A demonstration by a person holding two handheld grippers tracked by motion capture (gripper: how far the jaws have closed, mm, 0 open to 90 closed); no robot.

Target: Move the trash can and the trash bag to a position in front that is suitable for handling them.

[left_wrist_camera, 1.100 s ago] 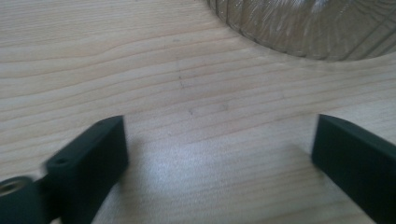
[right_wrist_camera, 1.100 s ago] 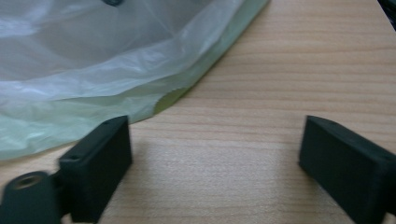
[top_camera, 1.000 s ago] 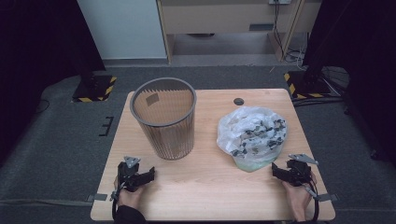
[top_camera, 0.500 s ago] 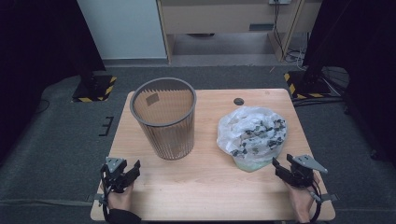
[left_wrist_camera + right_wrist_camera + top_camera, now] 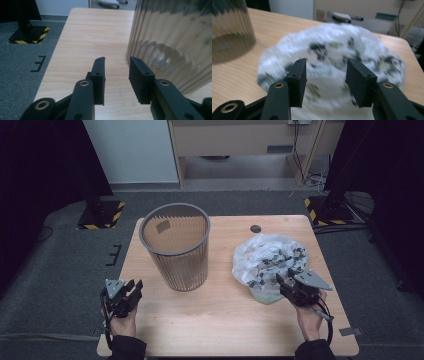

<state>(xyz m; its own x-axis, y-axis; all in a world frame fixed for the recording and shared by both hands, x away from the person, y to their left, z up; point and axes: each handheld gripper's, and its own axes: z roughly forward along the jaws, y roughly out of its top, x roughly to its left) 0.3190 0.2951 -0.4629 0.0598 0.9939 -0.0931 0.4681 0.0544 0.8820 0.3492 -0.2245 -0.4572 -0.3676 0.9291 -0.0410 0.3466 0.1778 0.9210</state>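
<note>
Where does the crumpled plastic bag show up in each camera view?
High view: the plastic bag lies right of centre on the table, at the right gripper.
Left gripper view: not in it.
Right gripper view: the bag spreads across the middle, behind the jaws.
Shared landmark: the ribbed bin.

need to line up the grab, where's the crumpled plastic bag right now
In the high view the crumpled plastic bag lies on the right half of the table, right of the mesh bin, with the open right claw at its near edge.
</note>
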